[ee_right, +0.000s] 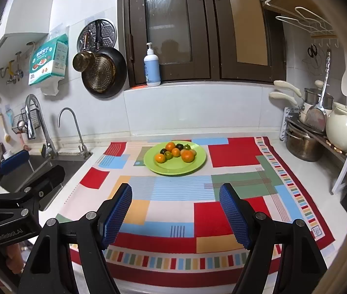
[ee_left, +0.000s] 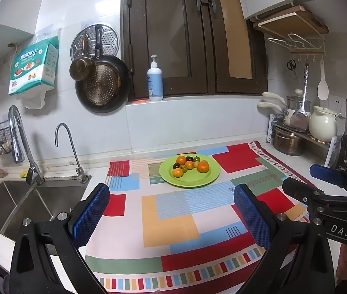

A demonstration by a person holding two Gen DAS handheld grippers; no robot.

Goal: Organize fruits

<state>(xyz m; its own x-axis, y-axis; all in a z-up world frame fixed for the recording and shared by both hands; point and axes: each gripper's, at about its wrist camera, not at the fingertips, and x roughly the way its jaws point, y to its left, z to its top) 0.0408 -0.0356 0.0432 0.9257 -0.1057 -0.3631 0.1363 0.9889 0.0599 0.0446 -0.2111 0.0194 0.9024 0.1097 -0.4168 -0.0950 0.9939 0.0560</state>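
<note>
Blue-padded black left gripper fills the bottom of the left wrist view, jaws wide apart, nothing between them, hovering over the patchwork-patterned cloth. Round lime-green plate sits near the cloth's far edge, well apart from the pads. On it: small orange citrus fruits, dark round fruits and a greenish one, all touching in one cluster. Steel double sink to the left; right gripper's side profile pokes in at the right edge.

Right wrist view — blue-padded black right gripper also spread wide and empty, same cloth under it, plate straight ahead and well apart. Left gripper visible at the left edge, over the sink side.

Risks, as a judgement: fruits are round and packed tight, so closing on one could nudge neighbours and roll them off the shallow plate — maybe toward the sink. A hard squeeze could bruise the soft ones. Cloth may slide or bunch if a finger drags it. No sorting container shows, so destination is unclear.
</note>
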